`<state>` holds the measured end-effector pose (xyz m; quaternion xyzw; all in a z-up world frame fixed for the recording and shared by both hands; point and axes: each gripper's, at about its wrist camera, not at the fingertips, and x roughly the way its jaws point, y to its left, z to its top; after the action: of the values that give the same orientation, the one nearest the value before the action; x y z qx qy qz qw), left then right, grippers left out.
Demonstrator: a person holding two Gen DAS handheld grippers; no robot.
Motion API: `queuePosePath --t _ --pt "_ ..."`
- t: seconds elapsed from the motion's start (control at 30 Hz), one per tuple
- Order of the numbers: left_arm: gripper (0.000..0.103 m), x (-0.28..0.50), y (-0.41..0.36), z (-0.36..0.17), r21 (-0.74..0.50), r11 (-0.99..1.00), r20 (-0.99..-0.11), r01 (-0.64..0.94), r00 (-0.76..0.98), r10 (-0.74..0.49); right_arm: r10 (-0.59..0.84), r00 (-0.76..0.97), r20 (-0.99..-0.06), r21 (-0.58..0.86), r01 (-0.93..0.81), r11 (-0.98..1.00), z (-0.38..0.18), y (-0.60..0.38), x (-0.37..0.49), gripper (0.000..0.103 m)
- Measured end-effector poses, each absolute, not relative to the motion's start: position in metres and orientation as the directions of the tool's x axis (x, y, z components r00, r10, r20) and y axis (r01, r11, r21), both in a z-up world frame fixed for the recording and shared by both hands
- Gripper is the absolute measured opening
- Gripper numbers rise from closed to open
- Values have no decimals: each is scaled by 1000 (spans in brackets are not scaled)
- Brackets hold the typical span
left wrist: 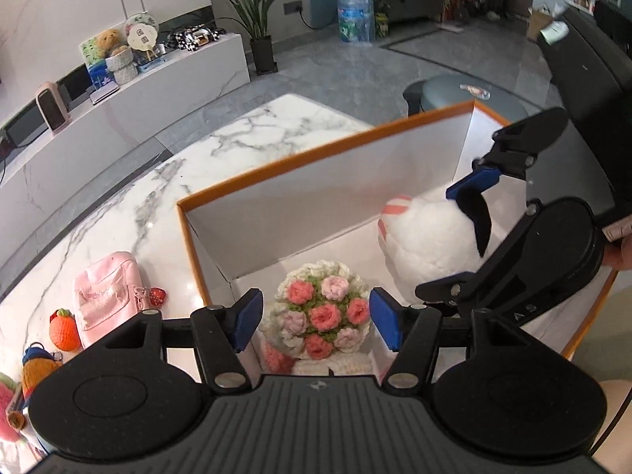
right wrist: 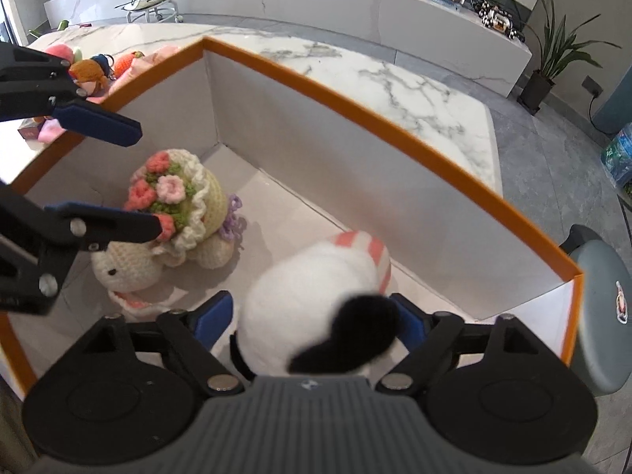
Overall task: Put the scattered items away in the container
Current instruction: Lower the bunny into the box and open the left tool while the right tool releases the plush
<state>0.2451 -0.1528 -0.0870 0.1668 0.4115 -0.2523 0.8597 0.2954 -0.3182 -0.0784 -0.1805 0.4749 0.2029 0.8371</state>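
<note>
An orange-rimmed white box [left wrist: 276,164] [right wrist: 355,96] stands on the marble table. Inside lies a crocheted bunny with a flower bouquet [left wrist: 322,314] [right wrist: 173,197]. My left gripper [left wrist: 316,322] is open above it, fingers on either side, not touching; it also shows in the right wrist view [right wrist: 146,175]. A white plush with a black ear and pink stripes [left wrist: 430,237] [right wrist: 316,296] is in the box's right part. My right gripper [right wrist: 316,316] [left wrist: 442,245] has its pads on either side of the plush, wide apart.
Left of the box on the table [left wrist: 252,130] lie a pink pouch [left wrist: 104,294], an orange crocheted fruit [left wrist: 63,330] and small dolls [left wrist: 35,367] [right wrist: 91,73]. A grey stool [right wrist: 604,316] stands beyond the box's right end.
</note>
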Motion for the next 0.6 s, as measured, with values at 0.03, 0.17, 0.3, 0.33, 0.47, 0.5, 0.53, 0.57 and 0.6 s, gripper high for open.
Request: queuePosePath --t 0.03,0.17,0.3,0.33,0.47,0.5,0.53,0.57,0.6 --pt "71 245 -151 -85 71 821 -789 566 535 -301 169 472 -865 -112 -511 852 -76 -319 294 90" --pt "71 241 -143 -79 52 839 -784 541 543 -302 181 480 -858 -99 -501 860 -73 -322 292 83" --pt "68 243 -132 -77 -3 845 -787 534 520 -331 204 475 -856 -65 -491 869 -74 -323 293 63" --pt "68 243 -130 -76 -12 847 -787 532 517 -336 210 470 -857 -62 -500 864 -73 -321 293 63" --pt "67 243 -127 -74 -29 849 -785 527 514 -346 287 424 -859 10 -546 838 -71 -310 289 61" --pt "67 243 -127 -74 -29 849 -784 528 514 -347 291 421 -859 11 -554 833 -71 -306 288 61" --pt "67 243 -127 -74 -28 848 -785 530 514 -347 291 422 -859 7 -558 830 -71 -301 287 61" --pt "67 242 -127 -75 -30 848 -786 529 512 -347 288 426 -858 2 -557 831 -71 -298 287 61" --pt "67 242 -127 -75 -31 849 -786 527 511 -347 287 427 -857 2 -554 832 -71 -296 288 61"
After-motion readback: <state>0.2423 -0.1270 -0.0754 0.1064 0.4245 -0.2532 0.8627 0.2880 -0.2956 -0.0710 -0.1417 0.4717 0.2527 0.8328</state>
